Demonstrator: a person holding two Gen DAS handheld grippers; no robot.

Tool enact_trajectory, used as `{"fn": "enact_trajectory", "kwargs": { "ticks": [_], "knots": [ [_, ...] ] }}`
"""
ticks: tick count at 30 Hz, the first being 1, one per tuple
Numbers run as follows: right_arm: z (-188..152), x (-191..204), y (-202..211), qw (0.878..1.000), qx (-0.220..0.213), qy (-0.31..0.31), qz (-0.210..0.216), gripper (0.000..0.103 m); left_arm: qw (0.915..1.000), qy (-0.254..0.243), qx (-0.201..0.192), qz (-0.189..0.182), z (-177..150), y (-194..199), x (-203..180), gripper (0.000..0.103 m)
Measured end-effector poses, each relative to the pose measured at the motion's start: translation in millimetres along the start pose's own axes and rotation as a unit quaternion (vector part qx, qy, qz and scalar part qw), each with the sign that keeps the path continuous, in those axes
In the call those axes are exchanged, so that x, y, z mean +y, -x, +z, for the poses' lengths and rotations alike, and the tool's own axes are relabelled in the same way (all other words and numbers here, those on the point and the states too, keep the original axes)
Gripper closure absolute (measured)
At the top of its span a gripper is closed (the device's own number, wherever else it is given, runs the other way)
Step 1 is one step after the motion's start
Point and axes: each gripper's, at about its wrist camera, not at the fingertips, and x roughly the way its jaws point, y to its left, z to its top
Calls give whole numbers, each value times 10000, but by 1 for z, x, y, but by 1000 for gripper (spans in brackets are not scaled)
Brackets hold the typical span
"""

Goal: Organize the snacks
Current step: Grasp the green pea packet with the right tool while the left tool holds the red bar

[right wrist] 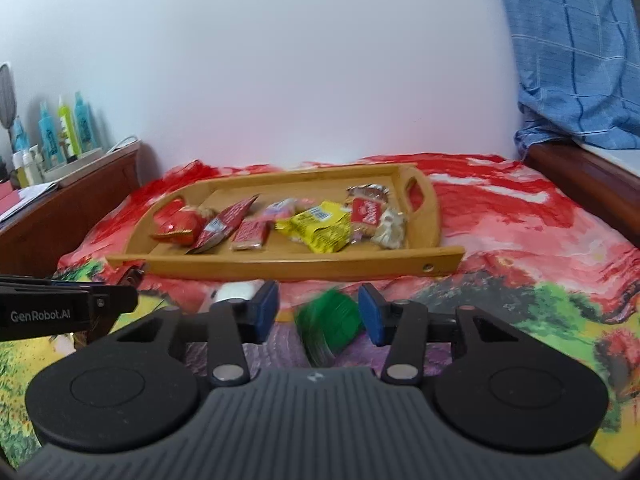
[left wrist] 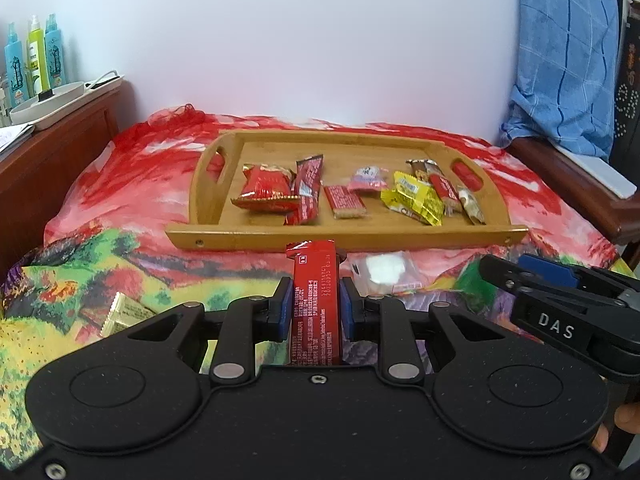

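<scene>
The left gripper (left wrist: 316, 312) is clamping a red snack bar (left wrist: 316, 300) upright between its blue pads (left wrist: 283, 308). Beyond it, a wooden tray (left wrist: 344, 236) is resting on the patterned bedspread (left wrist: 132, 200), holding assorted wrapped snacks, among them a red packet (left wrist: 266, 188) and a yellow packet (left wrist: 414, 196). A white-filled clear packet (left wrist: 386, 272) is lying just before the tray. The right gripper (left wrist: 532, 276) is entering at right.

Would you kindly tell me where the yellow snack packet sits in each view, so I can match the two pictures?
Left wrist view: yellow snack packet lies right of centre in the wooden tray.
Right wrist view: yellow snack packet lies near the picture's middle, right of centre in the tray.
Shared landmark: the tray's right handle slot.
</scene>
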Motion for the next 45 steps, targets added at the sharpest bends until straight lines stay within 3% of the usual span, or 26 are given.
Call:
{"fn": "enact_trajectory", "kwargs": {
  "ticks": [4, 7, 13, 15, 19, 27, 30, 32, 35, 37, 42, 45],
  "knots": [
    [-1, -2, -4, 9999, 153, 72, -36, 50, 10000, -16, -7, 6, 2, -1, 0, 80],
    [-3, 4, -10, 9990, 336, 265, 125, 32, 10000, -39, 13, 10, 2, -3, -1, 80],
    [-3, 17, -32, 9962, 454, 742, -96, 26, 10000, -78, 50, -16, 2, -7, -4, 80],
    [-3, 10, -41, 9968, 624, 466, -167, 26, 9999, -97, 54, -20, 2, -8, -4, 80],
    [-7, -19, -42, 9939, 889, -658, 15, 37, 9999, -99, 67, -41, 2, -9, -5, 80],
    [-10, -43, -23, 9882, 909, -1226, -129, 38, 9999, -113, 70, -52, 2, -9, -6, 80],
    [-9, -47, -20, 9866, 766, -1317, -578, 30, 9999, -116, 74, -51, 2, -10, -6, 80],
    [-9, -49, -17, 9856, 672, -1302, -842, 30, 9999, -113, 72, -51, 2, -9, -6, 80],
    [-8, -57, -9, 9826, 470, -1550, -911, 30, 9999, -100, 64, -56, 2, -10, -6, 80],
    [-7, -61, -6, 9800, 340, -1637, -1079, 22, 9999, -99, 66, -54, 3, -10, -7, 80],
    [-4, -68, -5, 9665, 209, -1678, -1932, 19, 9999, -135, 60, -49, 3, -12, -8, 80],
    [-5, -74, -5, 9638, 245, -1742, -2006, 17, 9999, -141, 79, -49, 2, -14, -10, 80]
  ]
}}
